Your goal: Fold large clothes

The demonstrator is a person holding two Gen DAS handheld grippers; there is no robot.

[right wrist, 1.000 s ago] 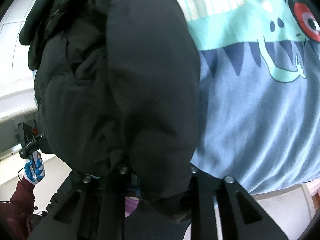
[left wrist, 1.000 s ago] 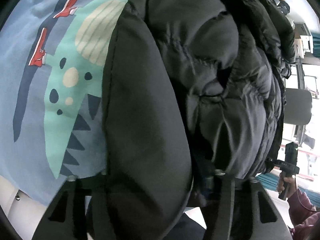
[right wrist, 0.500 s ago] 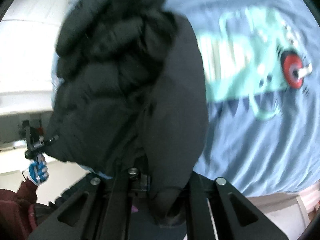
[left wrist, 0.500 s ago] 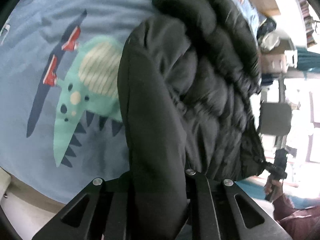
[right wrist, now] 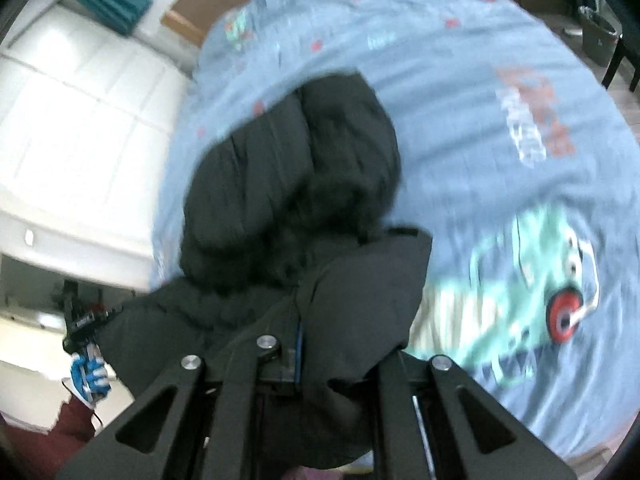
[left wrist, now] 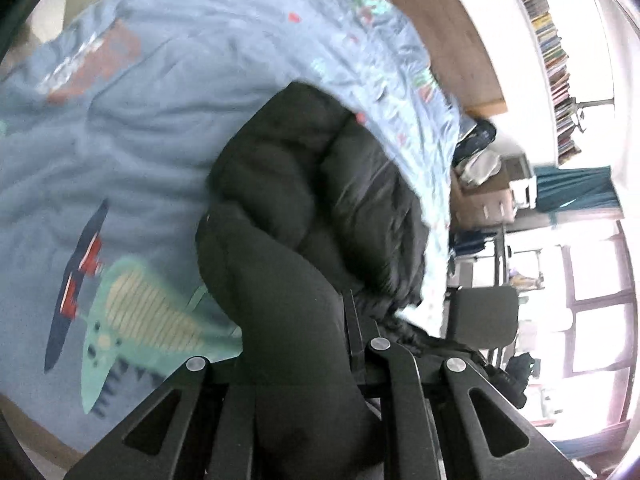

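Left gripper [left wrist: 316, 364] clamped on a fold of the black puffer jacket [left wrist: 320, 200], jaws having just been closing with the dark fabric pinched between them and bulging out over both arms of the tool. Right gripper [right wrist: 320, 364] likewise clenched on another edge of the same jacket [right wrist: 296, 200], smooth outer fabric draped across its right arm and hiding most of the fingers. Held from both ends, with the quilted bulk hanging forward and below the two tools, stretching away toward the far side of the bed. Spread beneath: a light blue bedsheet [left wrist: 132, 128] printed with a teal dinosaur [left wrist: 132, 320] on the left view and a teal cartoon figure with a red eye [right wrist: 560, 312] on the right view. Seen from the right wrist camera at far lower left: the other tool gripped by a hand in a blue glove [right wrist: 90, 374], above a dark red sleeve [right wrist: 60, 428], pinching the jacket's far edge. Off to the right in the left view: a dark chair back [left wrist: 484, 316], a bright window [left wrist: 592, 300] and a shelf of books [left wrist: 548, 40]. Both views blurred.
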